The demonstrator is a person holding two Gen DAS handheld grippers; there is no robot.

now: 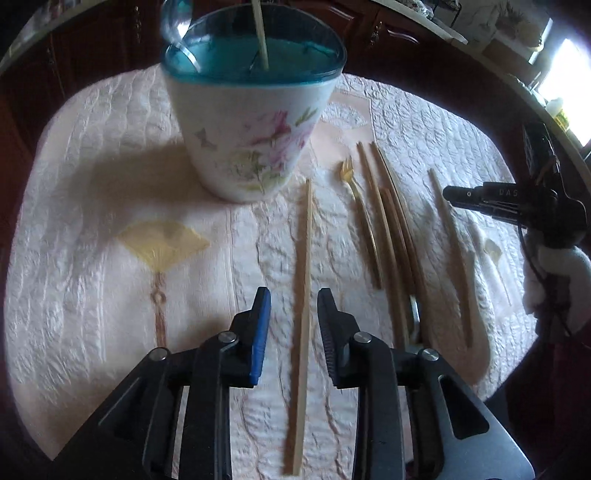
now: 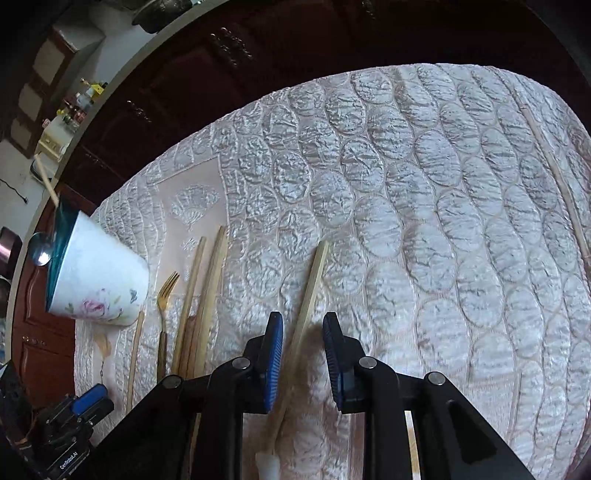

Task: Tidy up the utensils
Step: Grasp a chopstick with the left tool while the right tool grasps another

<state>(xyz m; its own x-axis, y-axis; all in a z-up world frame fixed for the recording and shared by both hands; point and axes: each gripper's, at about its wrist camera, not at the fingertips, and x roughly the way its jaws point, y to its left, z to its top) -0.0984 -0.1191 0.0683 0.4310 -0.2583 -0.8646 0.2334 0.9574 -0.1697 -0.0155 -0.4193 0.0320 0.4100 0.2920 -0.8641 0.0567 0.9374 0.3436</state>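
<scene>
A floral cup (image 1: pixel 255 122) with a teal inside stands at the back of the quilted cloth (image 1: pixel 92 184); a pale chopstick (image 1: pixel 260 33) and a spoon (image 1: pixel 177 29) stand in it. My left gripper (image 1: pixel 294 295) is open just above the cloth, and a pale chopstick (image 1: pixel 304 258) lies between its fingers untouched. To its right lie a gold fork (image 1: pixel 351 177), a bunch of brown chopsticks (image 1: pixel 388 221) and a single chopstick (image 1: pixel 450 236). My right gripper (image 2: pixel 303 317) is open astride that single chopstick (image 2: pixel 314 284), pads clear of it. The cup (image 2: pixel 99 280) sits far left there.
One more chopstick (image 2: pixel 554 177) lies alone near the cloth's far right edge. Dark wooden cabinets (image 2: pixel 258 74) run behind the table. The other gripper's black body (image 1: pixel 517 206) reaches in from the right, close to the single chopstick.
</scene>
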